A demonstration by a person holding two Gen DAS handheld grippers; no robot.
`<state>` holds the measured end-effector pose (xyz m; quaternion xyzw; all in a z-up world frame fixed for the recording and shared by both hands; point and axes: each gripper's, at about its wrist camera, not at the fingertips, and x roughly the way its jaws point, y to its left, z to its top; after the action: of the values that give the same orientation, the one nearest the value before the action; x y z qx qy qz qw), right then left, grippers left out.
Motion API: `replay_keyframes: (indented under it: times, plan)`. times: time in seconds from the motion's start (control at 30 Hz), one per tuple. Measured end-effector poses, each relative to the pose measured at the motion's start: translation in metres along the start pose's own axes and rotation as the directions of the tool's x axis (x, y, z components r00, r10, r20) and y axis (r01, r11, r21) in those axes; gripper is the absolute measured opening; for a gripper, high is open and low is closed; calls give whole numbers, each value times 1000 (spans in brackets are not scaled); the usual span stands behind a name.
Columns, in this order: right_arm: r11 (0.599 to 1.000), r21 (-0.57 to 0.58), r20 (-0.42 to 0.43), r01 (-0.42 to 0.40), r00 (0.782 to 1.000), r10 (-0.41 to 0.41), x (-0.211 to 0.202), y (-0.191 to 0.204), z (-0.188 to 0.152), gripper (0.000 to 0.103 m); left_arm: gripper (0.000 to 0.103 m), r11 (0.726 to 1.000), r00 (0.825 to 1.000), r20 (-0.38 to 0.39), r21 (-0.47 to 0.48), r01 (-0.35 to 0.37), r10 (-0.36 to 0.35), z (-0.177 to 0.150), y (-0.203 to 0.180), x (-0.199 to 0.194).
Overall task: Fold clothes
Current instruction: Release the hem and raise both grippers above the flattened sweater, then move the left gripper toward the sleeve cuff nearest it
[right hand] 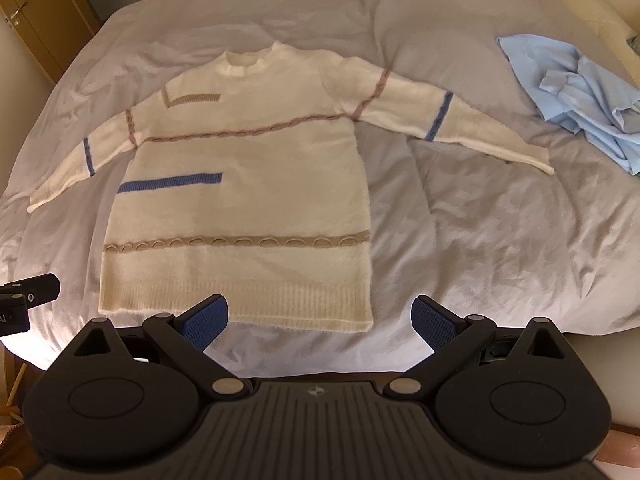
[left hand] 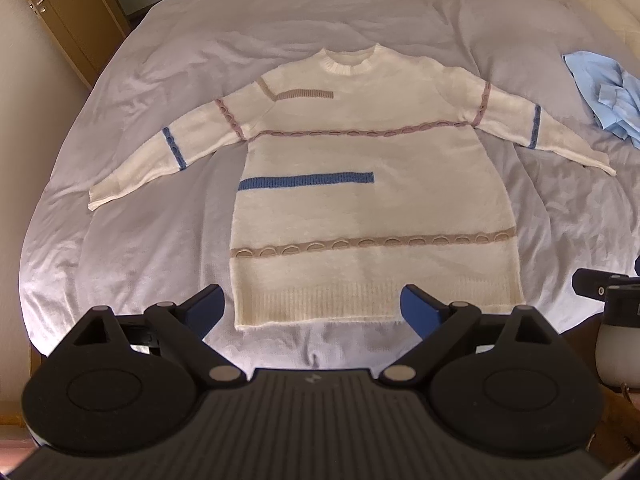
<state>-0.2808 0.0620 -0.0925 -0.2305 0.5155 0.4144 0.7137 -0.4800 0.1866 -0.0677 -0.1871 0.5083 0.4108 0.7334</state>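
Observation:
A white knit sweater (left hand: 360,208) with tan and blue stripes lies flat and face up on the bed, both sleeves spread out, hem toward me. It also shows in the right wrist view (right hand: 240,208). My left gripper (left hand: 312,308) is open and empty, hovering just over the hem. My right gripper (right hand: 320,320) is open and empty near the hem's right corner. Each gripper's body shows at the edge of the other's view.
The bed is covered by a wrinkled pale grey sheet (left hand: 140,248). A crumpled light blue garment (right hand: 580,92) lies at the far right of the bed, also in the left wrist view (left hand: 608,96). A wooden door (left hand: 44,4) stands at the back left.

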Motion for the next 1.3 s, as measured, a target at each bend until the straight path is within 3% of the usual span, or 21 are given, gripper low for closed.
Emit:
replay_keyframes:
  times: [0.4,0.7,1.07,1.3]
  plan:
    - [998,-59,11,-21,1000,21,4,7,18,101,95,997,1000,-5,-72,-29,29,6,14,4]
    - [997,-67,-6,-25,1000,25,22,27,48,101,95,996,999,-23,-85,-27,26,36,39,30]
    - [1000,-1,-41,27,999,-27,61,68,108,101,96,998,999,-47,-68,9,-12,105,92,87]
    - [996,86,-60,24,998,-18,103,91,144,101,102,971,991,-53,-216,107,-121,117,152,153]
